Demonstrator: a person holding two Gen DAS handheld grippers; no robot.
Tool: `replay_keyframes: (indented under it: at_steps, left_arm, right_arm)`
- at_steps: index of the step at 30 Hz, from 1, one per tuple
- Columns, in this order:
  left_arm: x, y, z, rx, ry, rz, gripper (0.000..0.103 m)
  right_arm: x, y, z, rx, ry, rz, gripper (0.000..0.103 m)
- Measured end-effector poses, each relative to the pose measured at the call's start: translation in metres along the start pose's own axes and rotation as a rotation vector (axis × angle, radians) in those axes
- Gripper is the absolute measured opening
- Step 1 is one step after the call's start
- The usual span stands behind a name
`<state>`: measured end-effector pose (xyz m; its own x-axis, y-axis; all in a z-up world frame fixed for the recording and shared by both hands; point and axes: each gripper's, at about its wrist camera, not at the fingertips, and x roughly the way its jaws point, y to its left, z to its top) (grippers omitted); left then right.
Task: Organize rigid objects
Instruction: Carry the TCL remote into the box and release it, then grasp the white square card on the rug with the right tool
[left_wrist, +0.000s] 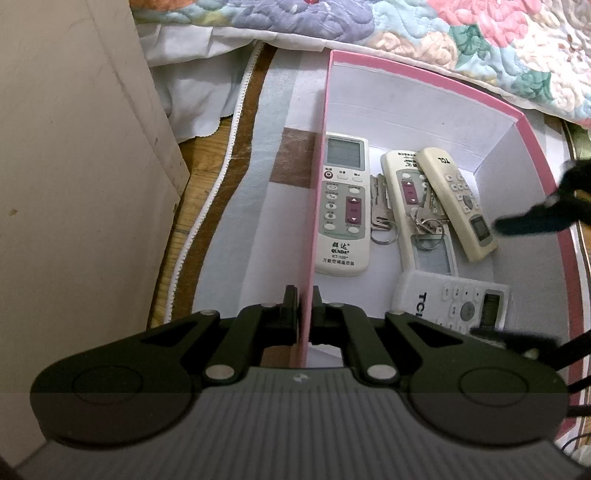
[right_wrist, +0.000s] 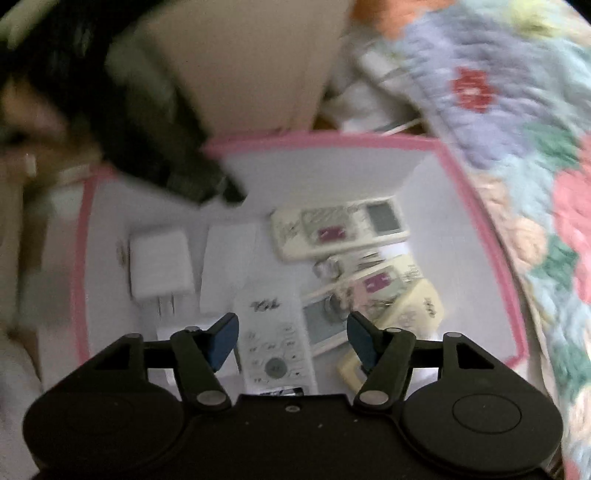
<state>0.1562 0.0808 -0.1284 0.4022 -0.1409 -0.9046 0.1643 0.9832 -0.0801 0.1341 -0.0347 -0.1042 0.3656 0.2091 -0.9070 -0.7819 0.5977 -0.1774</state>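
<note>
Four remote controls are seen inside the pink-rimmed box (left_wrist: 406, 107), whose inside is white: a white QUNDA remote (left_wrist: 343, 206) at frame centre, two cream ones (left_wrist: 404, 188) (left_wrist: 458, 199) crossed over a bunch of keys (left_wrist: 424, 221), and a white TCL remote (left_wrist: 450, 302) at lower right. The left gripper (left_wrist: 304, 306) is clamped on the box's left wall. In the blurred right wrist view, the right gripper (right_wrist: 291, 343) is held open above the TCL remote; what appears to be a white charger (right_wrist: 159, 266) lies at left.
</note>
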Motion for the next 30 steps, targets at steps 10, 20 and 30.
replay_keyframes:
  at_steps: [10,20,30]
  left_arm:
    - [0.000,-0.008,-0.002,0.030,-0.012,0.042,0.004]
    - [0.000,0.001,0.001,-0.023,-0.002,0.012,0.004]
    - [0.001,0.000,0.001,-0.028,0.009,0.012,0.005]
  right_arm:
    - [-0.067,-0.052,-0.037,0.615,-0.067,0.034,0.069]
    - [-0.104,-0.088,-0.109,0.929,-0.102,-0.043,0.074]
    - [-0.040,-0.131,-0.207,1.197,0.006,-0.085,0.073]
